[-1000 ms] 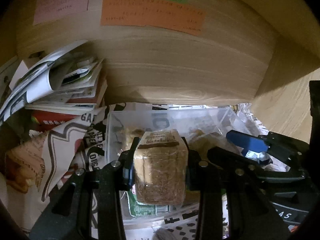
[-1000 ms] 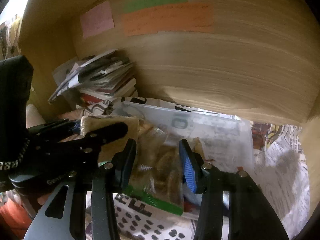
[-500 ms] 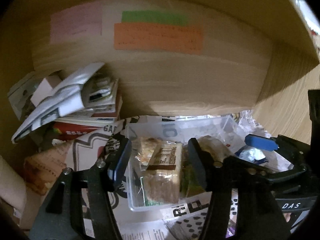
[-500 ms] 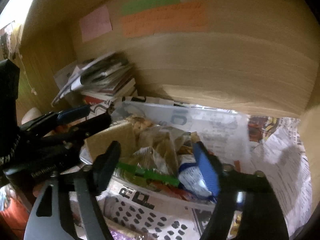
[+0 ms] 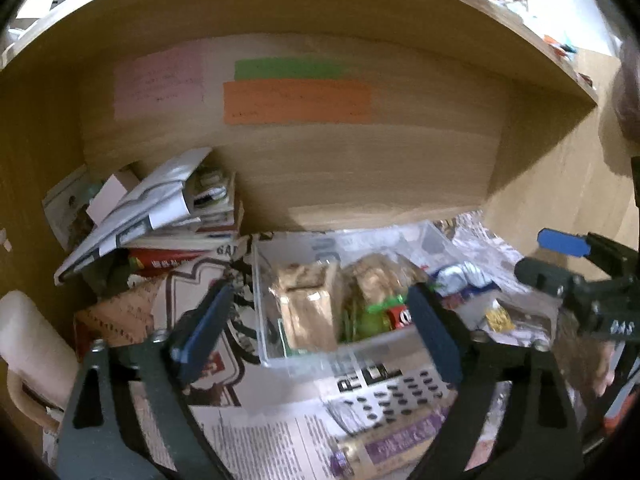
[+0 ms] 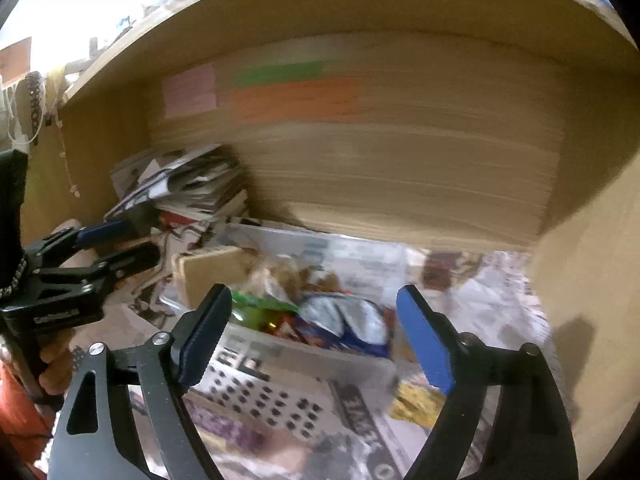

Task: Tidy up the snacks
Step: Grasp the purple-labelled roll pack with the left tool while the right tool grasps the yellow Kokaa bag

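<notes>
Both grippers stand with fingers spread wide, holding nothing: left gripper (image 5: 320,328) and right gripper (image 6: 316,332) each hang in front of the clear plastic bin (image 5: 304,356). Inside the bin, a wrapped bread snack (image 5: 308,312) lies at the left end, a green packet (image 5: 366,316) at centre, a blue-and-white packet (image 6: 352,320) toward the right. A purple bar (image 5: 396,444) lies on newspaper (image 5: 256,440) before the bin.
</notes>
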